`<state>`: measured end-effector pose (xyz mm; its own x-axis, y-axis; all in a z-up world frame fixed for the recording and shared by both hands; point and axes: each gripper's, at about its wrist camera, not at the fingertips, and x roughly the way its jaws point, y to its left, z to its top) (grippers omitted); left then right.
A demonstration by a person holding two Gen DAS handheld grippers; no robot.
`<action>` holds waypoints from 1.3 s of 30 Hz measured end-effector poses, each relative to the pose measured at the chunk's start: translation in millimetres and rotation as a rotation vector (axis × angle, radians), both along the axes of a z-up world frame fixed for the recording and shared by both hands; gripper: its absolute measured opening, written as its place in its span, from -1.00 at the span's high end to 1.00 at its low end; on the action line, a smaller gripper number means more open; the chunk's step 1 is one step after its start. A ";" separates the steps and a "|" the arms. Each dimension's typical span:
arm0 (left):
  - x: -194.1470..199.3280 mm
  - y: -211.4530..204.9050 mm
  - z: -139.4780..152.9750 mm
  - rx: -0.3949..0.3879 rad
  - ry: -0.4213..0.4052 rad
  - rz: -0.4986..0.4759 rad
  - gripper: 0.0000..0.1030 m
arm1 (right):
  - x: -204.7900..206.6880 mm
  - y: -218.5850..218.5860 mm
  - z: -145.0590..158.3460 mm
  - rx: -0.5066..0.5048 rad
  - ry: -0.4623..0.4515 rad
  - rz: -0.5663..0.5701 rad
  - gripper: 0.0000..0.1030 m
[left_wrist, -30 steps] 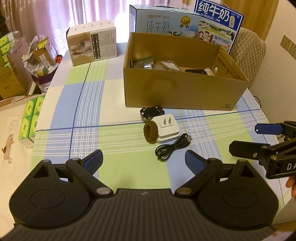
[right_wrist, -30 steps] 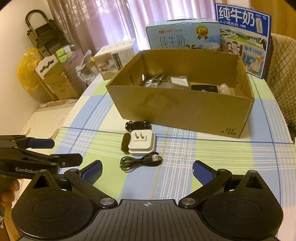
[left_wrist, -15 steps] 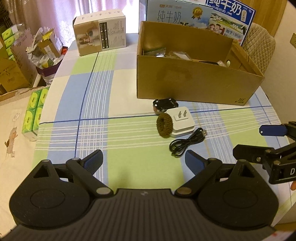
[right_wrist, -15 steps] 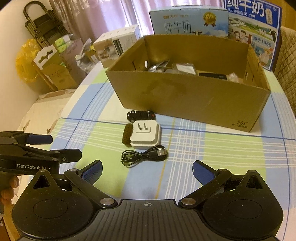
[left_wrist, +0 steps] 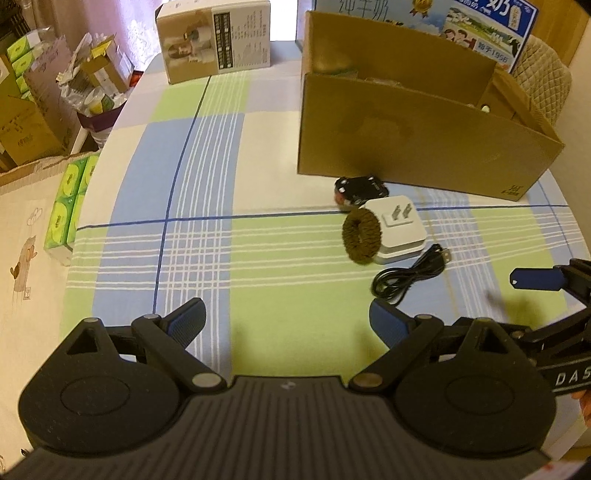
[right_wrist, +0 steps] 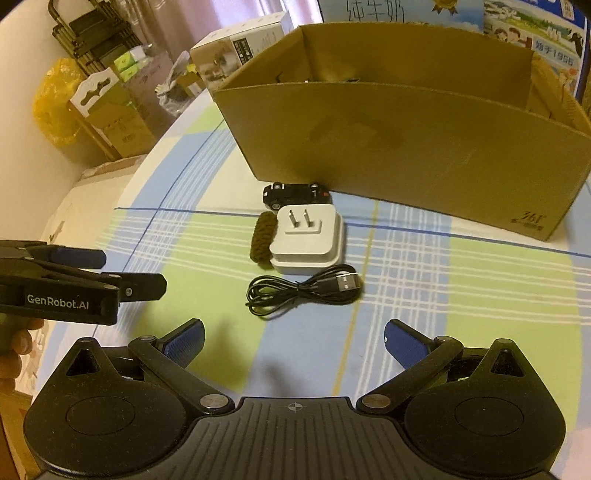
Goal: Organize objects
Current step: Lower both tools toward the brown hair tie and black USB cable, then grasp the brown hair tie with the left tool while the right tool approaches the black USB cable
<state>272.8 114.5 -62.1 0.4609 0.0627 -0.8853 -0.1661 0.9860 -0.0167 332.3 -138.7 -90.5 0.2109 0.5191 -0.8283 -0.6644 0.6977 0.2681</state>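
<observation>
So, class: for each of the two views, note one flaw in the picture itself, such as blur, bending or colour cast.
Left wrist view: fisheye bends the cardboard box edges, and there is a smeared patch of motion blur beside the right tool. Right wrist view: warm yellowish cast, box rim bowed, milk carton print soft, while the USB cable stays fairly sharp.

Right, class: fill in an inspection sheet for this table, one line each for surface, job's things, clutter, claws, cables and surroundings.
Surface: checked tablecloth, flat.
Job's things: toy car, white plug and brown hair tie clustered before the cardboard box; hair tie leans on the plug.
Clutter: white carton and milk cartons behind the box.
Claws: left claw and right claw both open, empty.
Cables: black cable, coiled, beside the plug.
Surroundings: chair, boxes off the table's left.
</observation>
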 end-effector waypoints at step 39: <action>31.9 29.0 -49.8 0.009 0.050 0.022 -0.82 | 10.9 42.4 -62.4 -0.087 -0.216 0.103 -0.83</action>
